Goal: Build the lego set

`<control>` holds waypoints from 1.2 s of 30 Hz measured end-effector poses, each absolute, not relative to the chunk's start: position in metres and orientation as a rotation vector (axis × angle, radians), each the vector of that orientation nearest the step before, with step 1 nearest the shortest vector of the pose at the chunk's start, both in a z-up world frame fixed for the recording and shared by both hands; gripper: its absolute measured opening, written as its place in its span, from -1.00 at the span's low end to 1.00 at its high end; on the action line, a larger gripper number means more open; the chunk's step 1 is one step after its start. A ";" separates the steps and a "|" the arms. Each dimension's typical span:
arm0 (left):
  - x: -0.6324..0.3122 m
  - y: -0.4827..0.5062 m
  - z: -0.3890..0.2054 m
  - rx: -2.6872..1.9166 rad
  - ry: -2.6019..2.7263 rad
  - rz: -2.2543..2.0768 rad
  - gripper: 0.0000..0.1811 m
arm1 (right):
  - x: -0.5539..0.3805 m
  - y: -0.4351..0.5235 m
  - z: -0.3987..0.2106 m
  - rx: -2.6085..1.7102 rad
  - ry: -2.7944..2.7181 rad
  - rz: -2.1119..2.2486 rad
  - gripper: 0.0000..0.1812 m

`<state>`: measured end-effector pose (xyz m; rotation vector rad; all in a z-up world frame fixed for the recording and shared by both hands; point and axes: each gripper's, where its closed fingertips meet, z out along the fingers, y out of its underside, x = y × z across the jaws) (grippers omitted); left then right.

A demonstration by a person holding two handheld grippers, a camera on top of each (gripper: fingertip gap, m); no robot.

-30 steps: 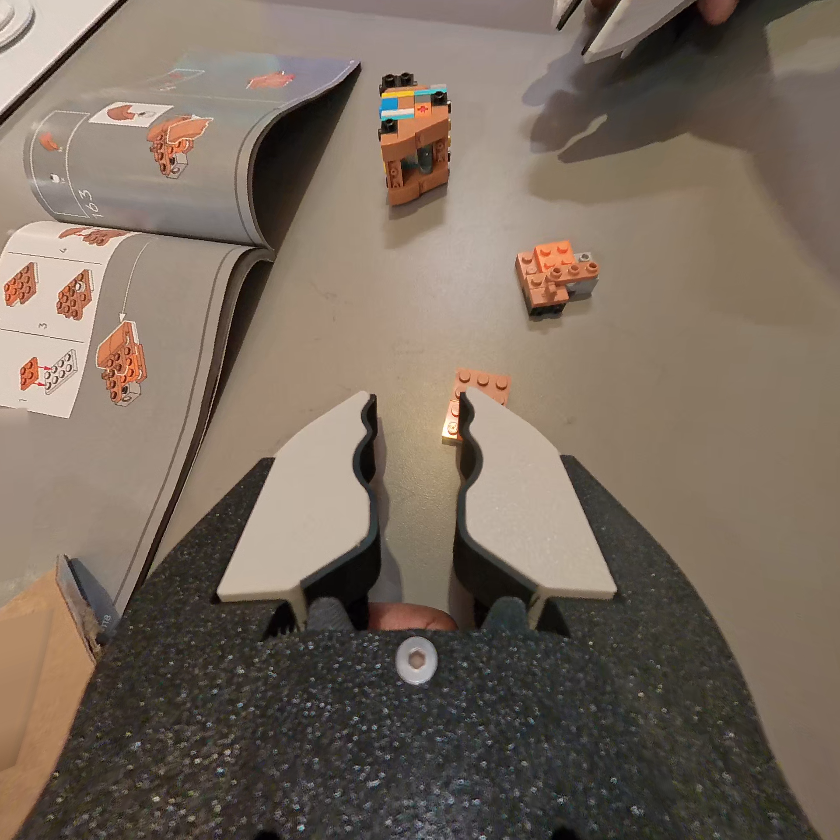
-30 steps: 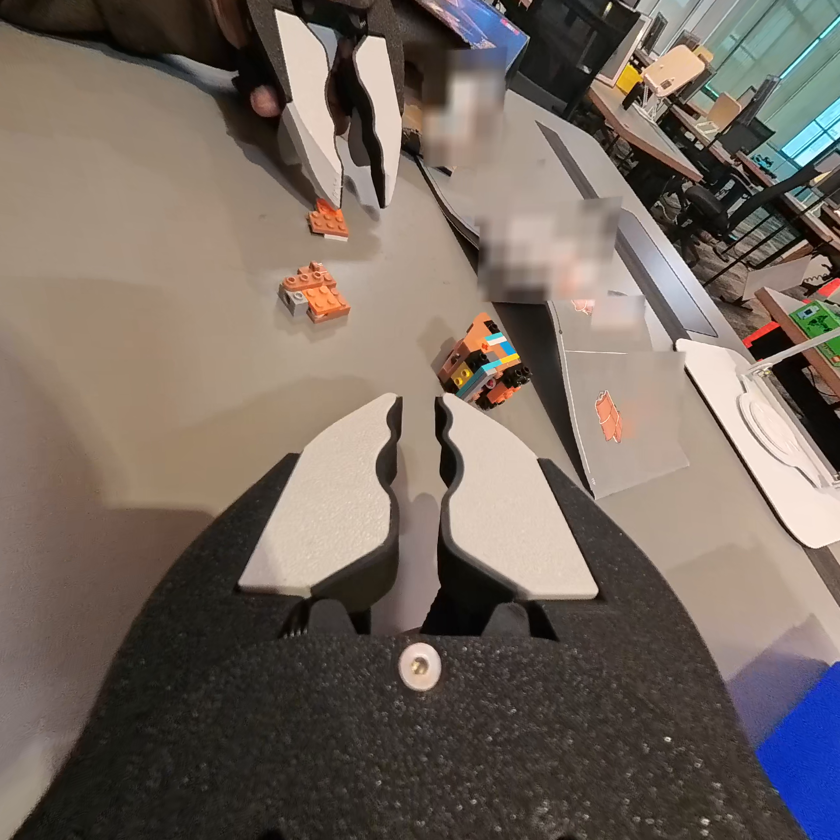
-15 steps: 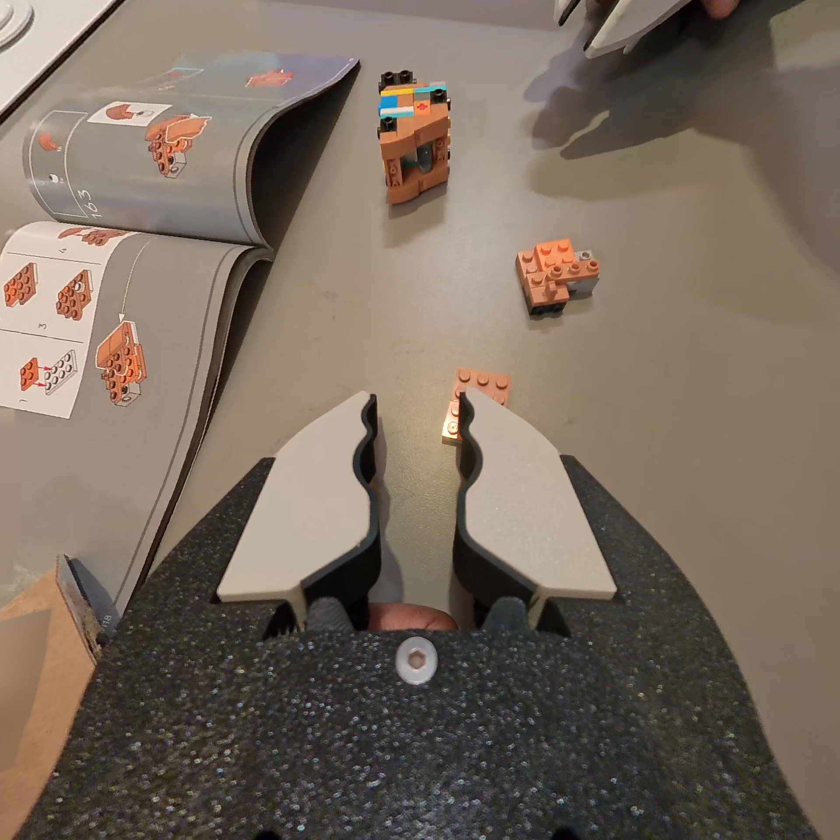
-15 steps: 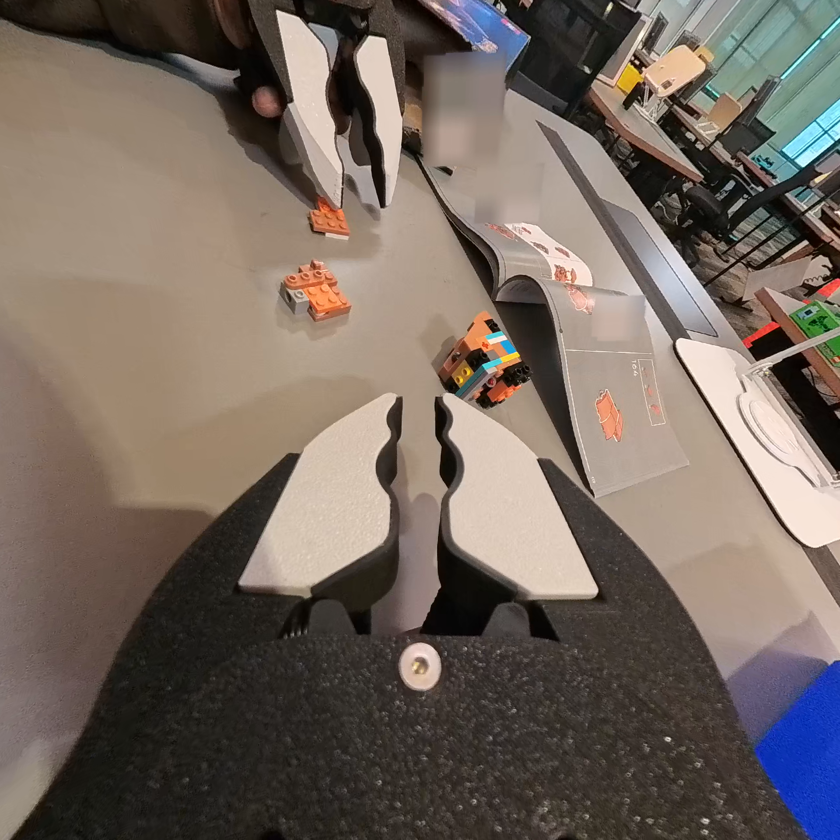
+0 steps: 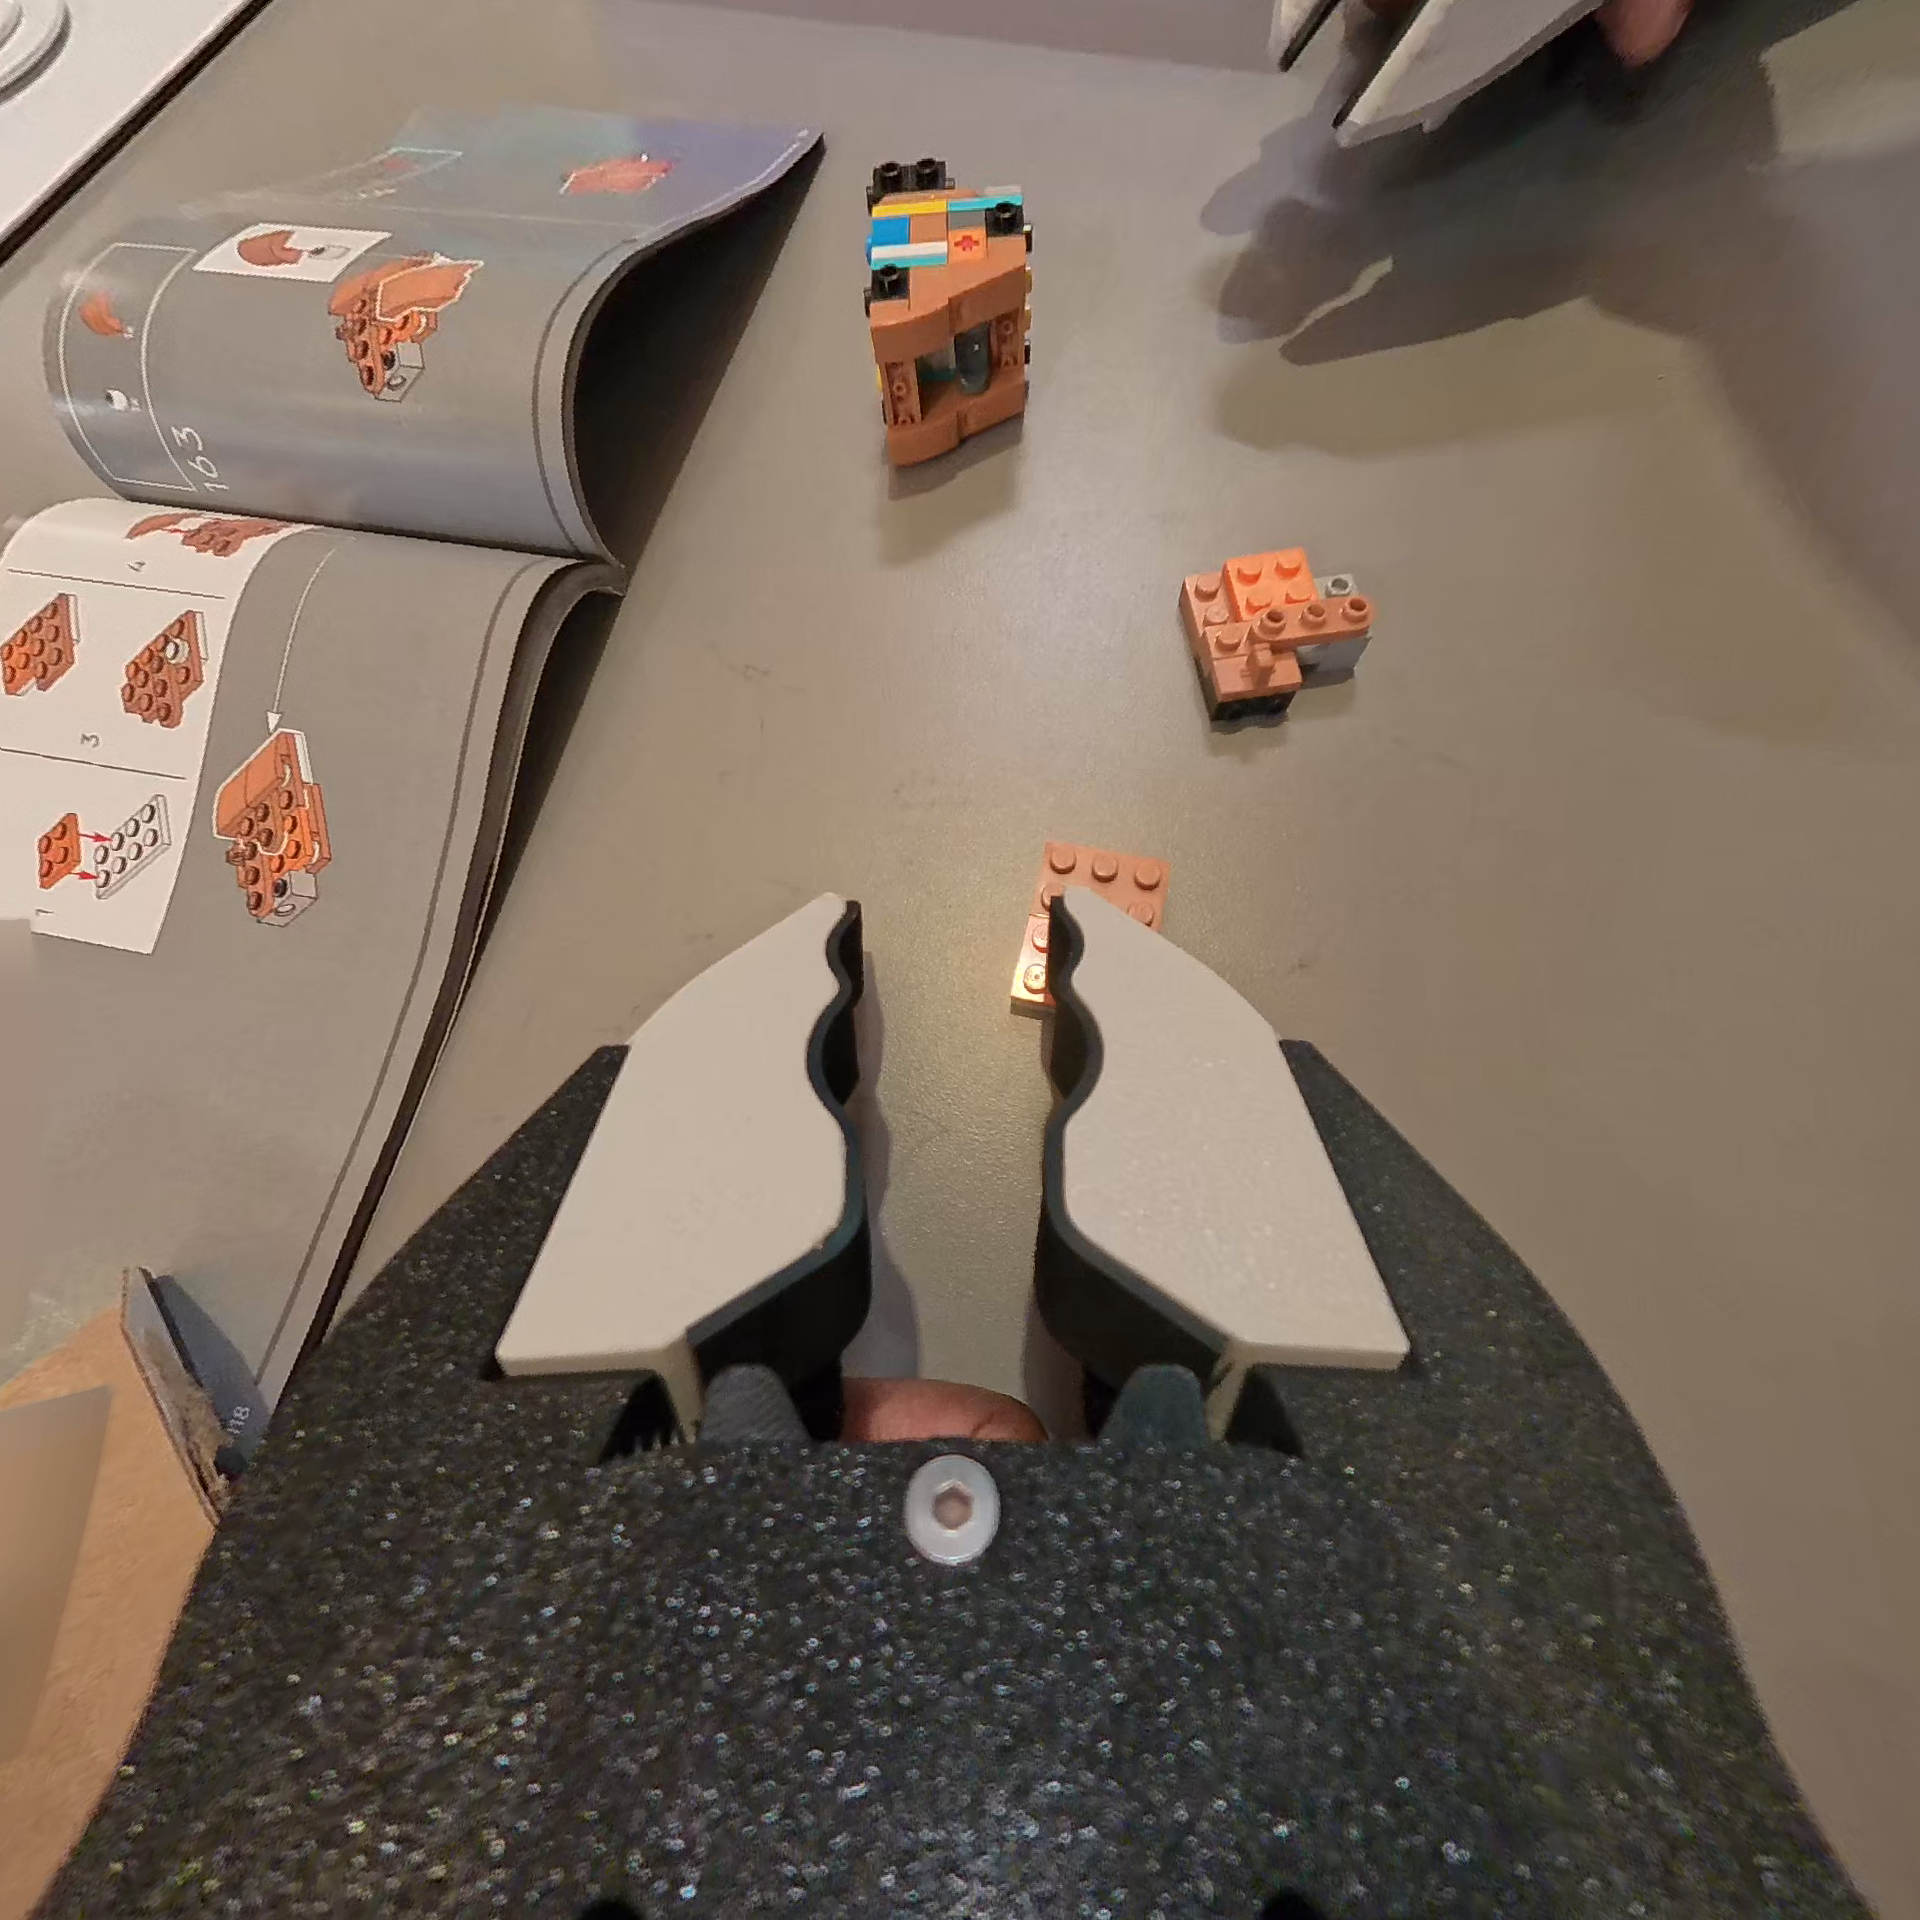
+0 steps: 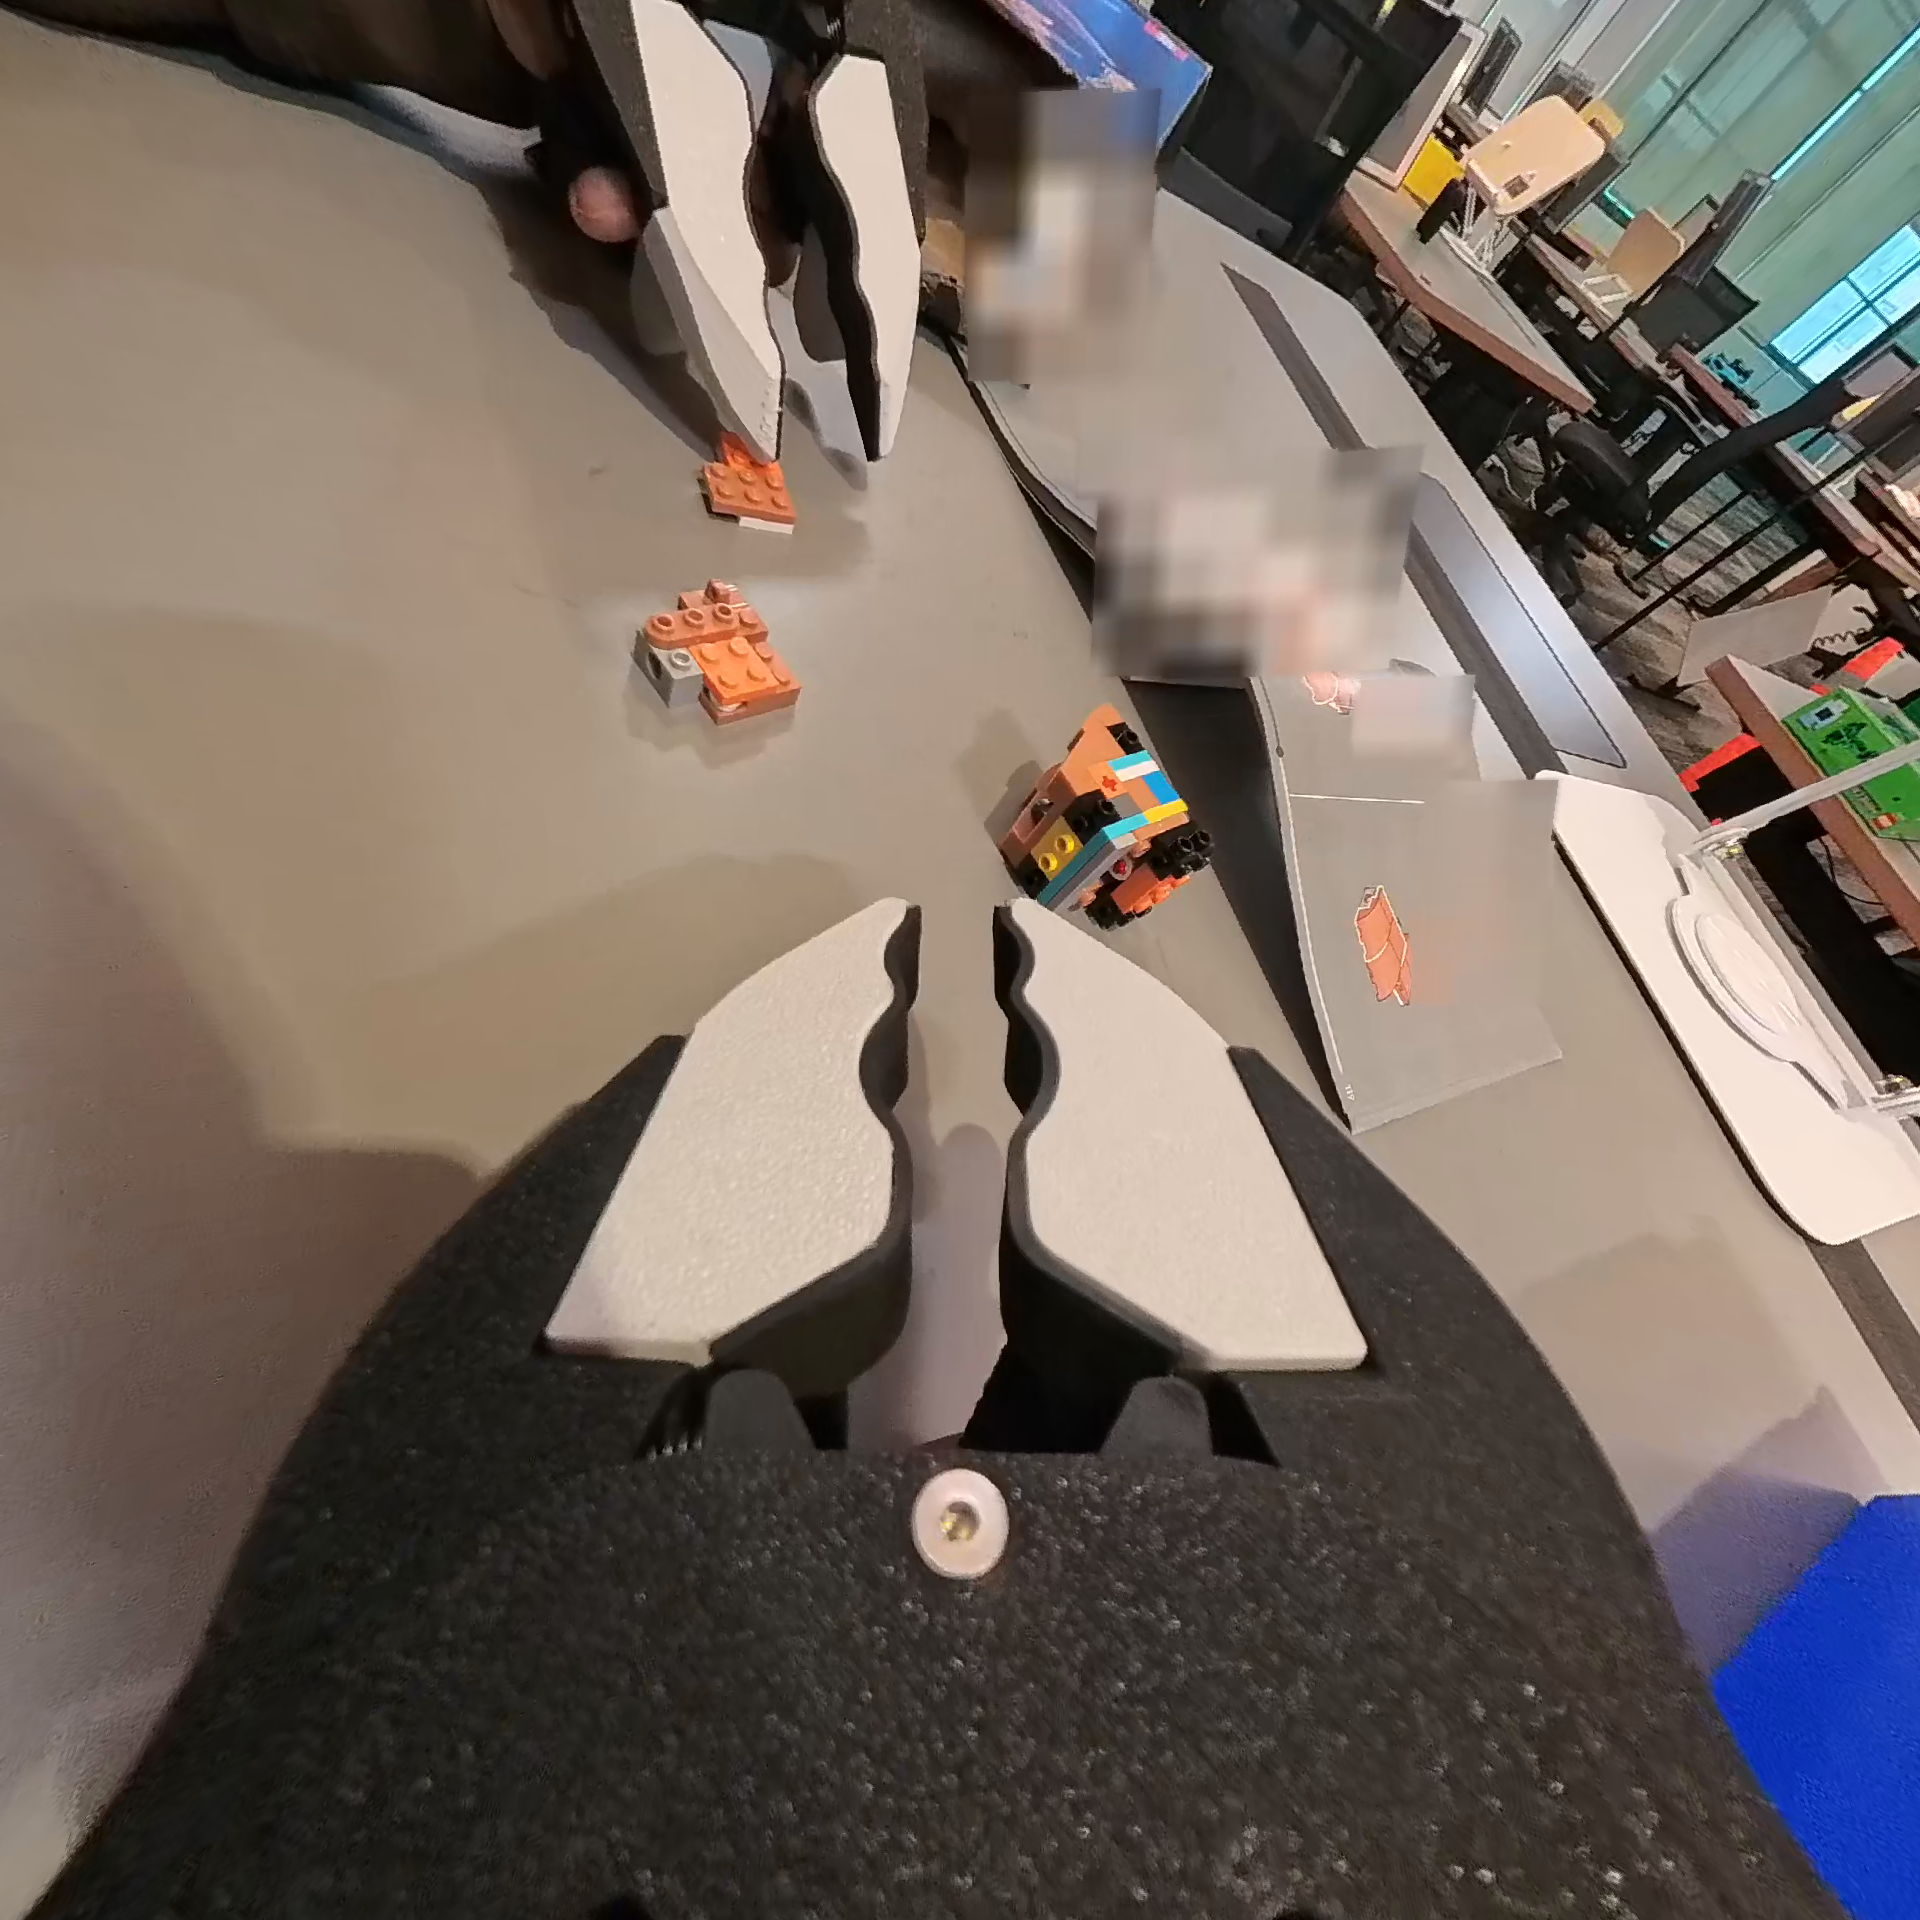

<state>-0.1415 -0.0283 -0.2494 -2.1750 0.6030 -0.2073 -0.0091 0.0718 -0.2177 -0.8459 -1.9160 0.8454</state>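
Observation:
My left gripper [image 5: 954, 914] is open and empty, low over the grey table [image 5: 727, 727]. Its right fingertip [image 5: 1081, 920] partly covers a small orange plate stack [image 5: 1107, 873], which also shows in the right wrist view [image 6: 750, 495]. Farther off lie an orange and grey sub-assembly [image 5: 1273, 639] [image 6: 717, 660] and a multicoloured brown block build [image 5: 951, 312] [image 6: 1101, 821]. My right gripper [image 6: 956, 920] hovers open by a narrow gap and empty, just left of the block build. Its fingers [image 5: 1455, 62] show at the top right of the left wrist view.
An open instruction booklet [image 5: 260, 520] lies on the left, its far page [image 6: 1413, 935] beside the block build. A cardboard box corner [image 5: 83, 1507] sits at near left. A white tray [image 6: 1714, 987] lies beyond the booklet. Desks and chairs stand in the background. The left gripper's tips are roughly 20 cm from the right gripper's.
My left gripper has edged slightly toward the small plate stack. My right gripper has barely moved.

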 end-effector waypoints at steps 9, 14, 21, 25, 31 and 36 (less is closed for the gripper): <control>-0.145 -0.026 -0.252 -2.194 0.584 -0.166 -0.62 | 0.011 0.089 -0.182 -0.904 -1.828 0.949 -0.85; -0.147 -0.025 -0.251 -2.191 0.572 -0.136 -0.62 | 0.064 0.183 -0.097 -0.983 -1.645 0.990 -0.86; -0.147 -0.026 -0.251 -2.184 0.579 -0.129 -0.62 | 0.072 0.328 -0.109 -1.381 -1.863 0.805 -0.84; -0.148 -0.025 -0.250 -2.179 0.572 -0.113 -0.62 | 0.050 0.336 -0.145 -1.359 -2.075 0.628 -0.83; -0.148 -0.025 -0.250 -2.180 0.569 -0.112 -0.62 | 0.027 0.336 -0.210 -1.332 -2.304 0.477 -0.83; -0.148 -0.025 -0.251 -2.184 0.568 -0.121 -0.62 | 0.027 0.336 -0.238 -1.325 -2.461 0.445 -0.84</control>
